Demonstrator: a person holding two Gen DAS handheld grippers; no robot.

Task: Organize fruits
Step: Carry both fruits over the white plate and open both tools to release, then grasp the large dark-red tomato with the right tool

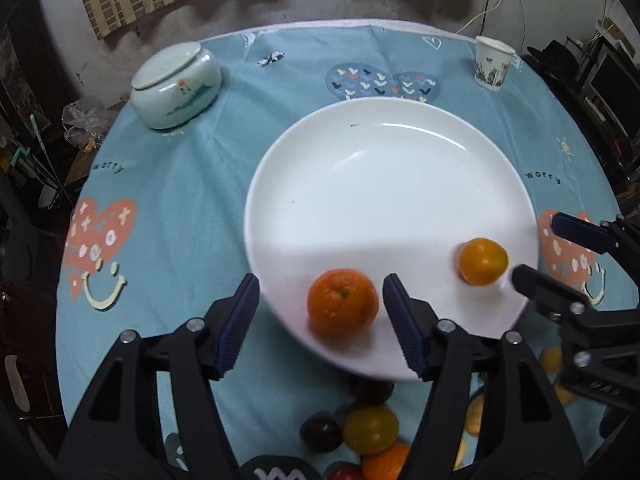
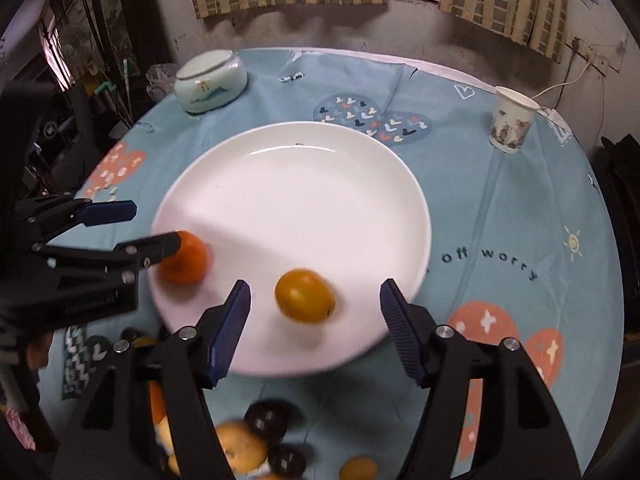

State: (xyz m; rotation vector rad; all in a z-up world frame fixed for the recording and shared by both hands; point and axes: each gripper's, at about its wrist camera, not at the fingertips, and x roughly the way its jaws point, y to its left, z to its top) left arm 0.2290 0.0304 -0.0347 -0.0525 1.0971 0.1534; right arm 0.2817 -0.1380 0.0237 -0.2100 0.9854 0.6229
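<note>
A white plate (image 1: 384,184) lies on the blue tablecloth; it also shows in the right wrist view (image 2: 296,192). An orange mandarin (image 1: 343,303) rests at its near rim, between the open fingers of my left gripper (image 1: 320,300), untouched. A smaller yellow-orange fruit (image 1: 483,261) lies on the plate's right side. In the right wrist view this fruit (image 2: 305,295) sits between the open fingers of my right gripper (image 2: 316,304), and the mandarin (image 2: 185,258) is at the left by the left gripper (image 2: 148,228). The right gripper (image 1: 536,248) shows at the right of the left wrist view.
Loose fruits, dark plums (image 1: 321,434), a yellow one (image 1: 371,429) and orange ones, lie on the cloth in front of the plate, also in the right wrist view (image 2: 266,420). A lidded ceramic jar (image 1: 176,84) stands back left, a paper cup (image 1: 493,63) back right.
</note>
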